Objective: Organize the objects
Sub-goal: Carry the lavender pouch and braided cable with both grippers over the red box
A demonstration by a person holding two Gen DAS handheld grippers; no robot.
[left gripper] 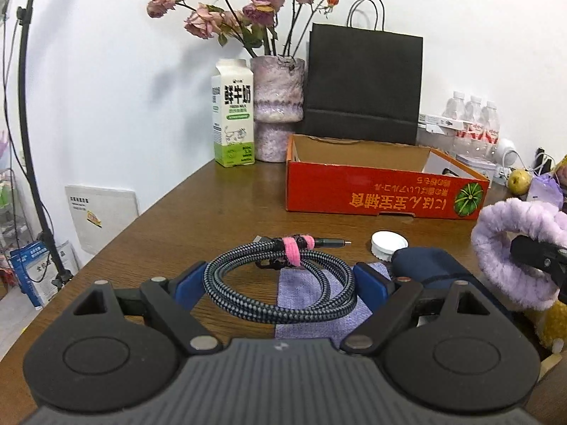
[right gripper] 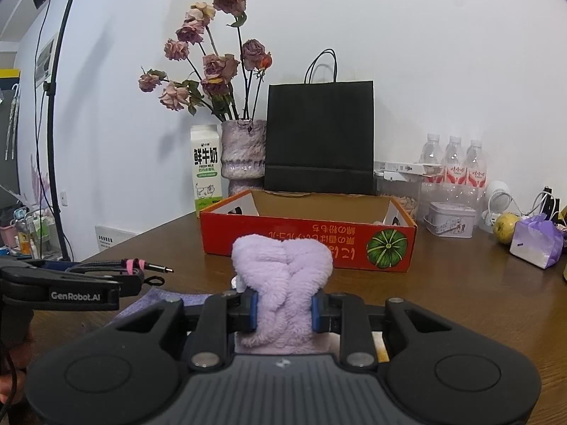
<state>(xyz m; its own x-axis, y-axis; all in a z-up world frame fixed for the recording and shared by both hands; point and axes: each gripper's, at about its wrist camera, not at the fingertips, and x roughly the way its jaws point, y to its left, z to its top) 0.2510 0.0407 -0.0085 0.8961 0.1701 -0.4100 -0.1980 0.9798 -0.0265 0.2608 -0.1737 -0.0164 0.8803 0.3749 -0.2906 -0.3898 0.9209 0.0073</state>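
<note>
Now left gripper [left gripper: 280, 285] grips the coiled cable [left gripper: 280, 279] wide; right gripper [right gripper: 283, 310] pinches the headband [right gripper: 281, 276] — carry level to the box [right gripper: 308, 237] at twelve o'clock.

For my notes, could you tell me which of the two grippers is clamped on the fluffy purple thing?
The right gripper: its pads squeeze the fluffy purple thing, while the left gripper holds the coiled cable.

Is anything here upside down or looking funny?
Yes. The writing on the front of the red box is upside down, though the box sits open side up on the table. The roses in the vase behind it are dried and drooping. Nothing looks spilled or broken.
</note>
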